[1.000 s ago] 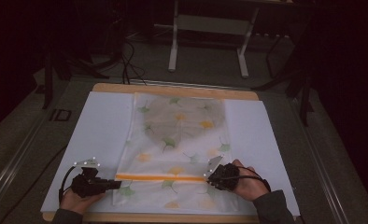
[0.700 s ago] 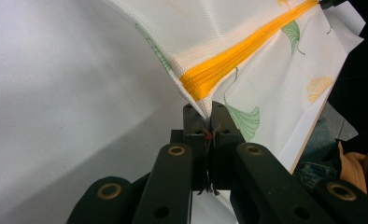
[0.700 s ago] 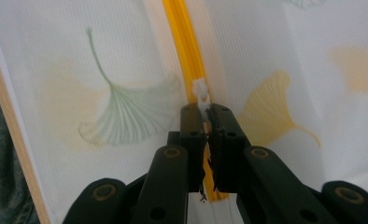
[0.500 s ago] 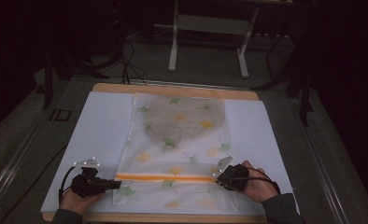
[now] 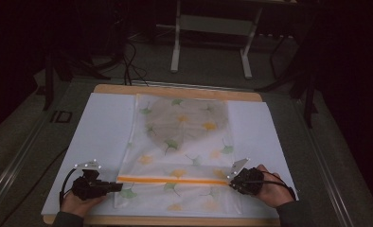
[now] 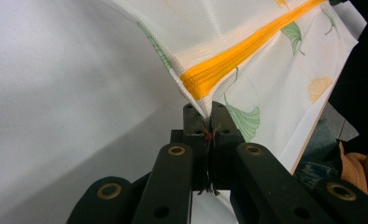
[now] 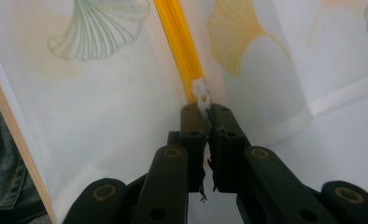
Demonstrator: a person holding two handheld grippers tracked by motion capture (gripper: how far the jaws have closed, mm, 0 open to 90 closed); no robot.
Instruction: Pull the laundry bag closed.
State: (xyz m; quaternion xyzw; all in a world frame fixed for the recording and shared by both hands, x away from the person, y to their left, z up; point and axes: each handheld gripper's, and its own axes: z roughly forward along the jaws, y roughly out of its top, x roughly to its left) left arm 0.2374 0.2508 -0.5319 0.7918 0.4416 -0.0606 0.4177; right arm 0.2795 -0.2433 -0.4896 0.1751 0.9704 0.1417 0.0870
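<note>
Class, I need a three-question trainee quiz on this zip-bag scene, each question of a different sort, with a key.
1. True or false: the left gripper is clamped on the mesh bag at the end of its orange zipper.
2. What does the right gripper pinch? A) a leaf cut-out B) the white zipper pull C) the table's wooden edge
3. Fill in: the bag is printed with green and yellow ______ leaves.

Key
1. True: its jaws are shut on the fabric corner where the zipper ends.
2. B: the pull sits between the shut jaw tips, at the bag's right end in the high view.
3. Ginkgo (fan-shaped).
</note>
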